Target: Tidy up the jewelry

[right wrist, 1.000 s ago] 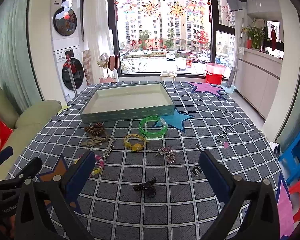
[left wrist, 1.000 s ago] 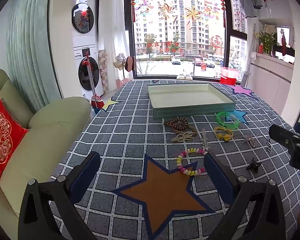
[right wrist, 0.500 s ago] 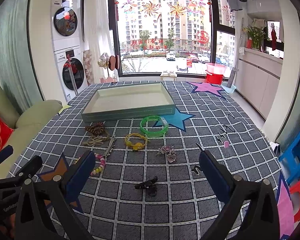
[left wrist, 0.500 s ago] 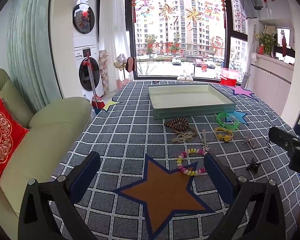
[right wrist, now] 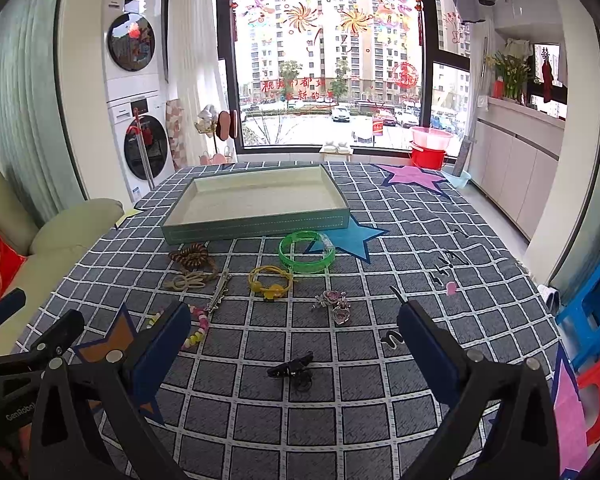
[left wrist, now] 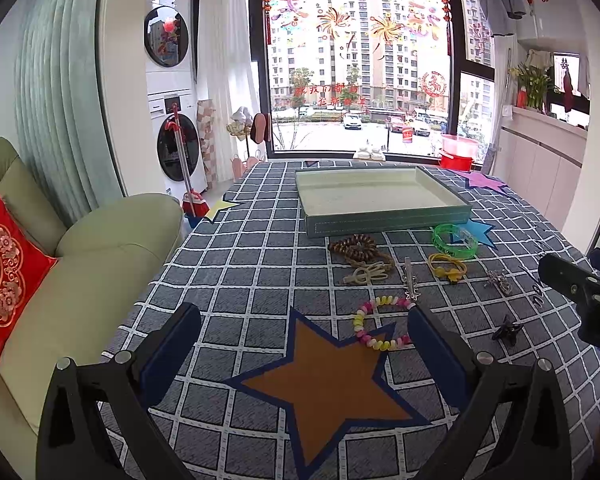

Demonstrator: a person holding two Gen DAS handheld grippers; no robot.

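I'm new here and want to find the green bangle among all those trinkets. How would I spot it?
Start at the big shallow tray on the checked cloth. Just in front of its near right corner, beside a blue star on the cloth, lies the green bangle. It is the only see-through bright green ring, wider and stiffer than the yellow hair tie in front of it.

Both wrist views low over the bed, facing the window, left camera further left, sharing the tray (left wrist: 384, 216) (right wrist: 256, 224)
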